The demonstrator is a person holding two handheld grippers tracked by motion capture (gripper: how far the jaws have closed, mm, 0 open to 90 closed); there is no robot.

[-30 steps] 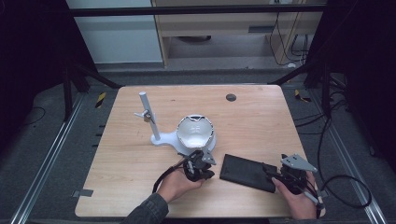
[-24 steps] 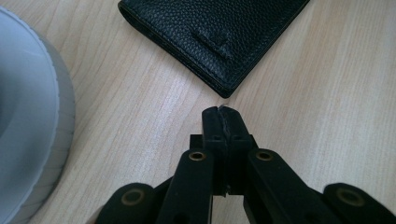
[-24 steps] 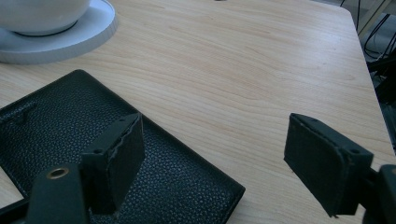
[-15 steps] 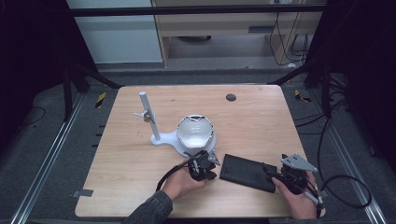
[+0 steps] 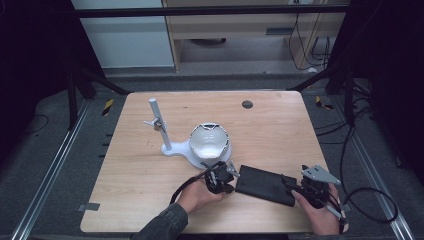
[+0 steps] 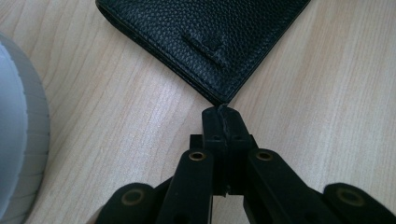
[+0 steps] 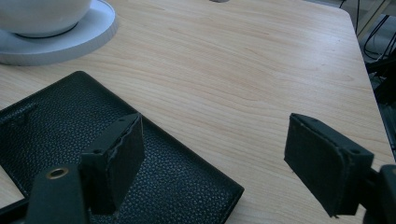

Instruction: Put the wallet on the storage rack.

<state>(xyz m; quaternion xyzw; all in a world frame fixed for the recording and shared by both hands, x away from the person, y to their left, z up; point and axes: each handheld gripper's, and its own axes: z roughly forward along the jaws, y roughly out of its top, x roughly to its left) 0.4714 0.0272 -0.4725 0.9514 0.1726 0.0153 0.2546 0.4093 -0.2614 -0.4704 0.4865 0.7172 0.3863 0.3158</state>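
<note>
Black leather wallet [image 5: 265, 185] lies flat on the counter [image 5: 150, 170], toward the 5 o'clock part of the board in the high view. Rectangular, slim, folded shut. Pebbled grain all over, a stitched seam along the edge, and a small raised tab or embossed mark on its face, seen in the left gripper view [image 6: 205, 46]. Corners slightly rounded.

Counter is pale wood with long straight grain, matte, with a small dark round spot [image 5: 247, 104] near its far edge at 12 o'clock.

Left gripper [image 5: 226, 176] sits at the wallet's 9 o'clock end. Jaws together, nothing between them; their black tip stands right at one wallet corner [image 6: 223, 99], touching or just short of it, cannot tell which.

Right gripper [image 5: 295, 187] is at the wallet's 3 o'clock end. Jaws apart: one black, rough-faced pad [image 7: 123, 154] hangs over the leather, the other [image 7: 322, 163] over bare wood beyond the wallet's edge. Whether the first pad touches the leather is unclear.

At 11 o'clock from the wallet, well clear of its far edge, a white bowl-shaped shell [image 5: 210, 141] rests on a smooth white base [image 5: 177, 149] with a thin upright grey post [image 5: 160, 125].
</note>
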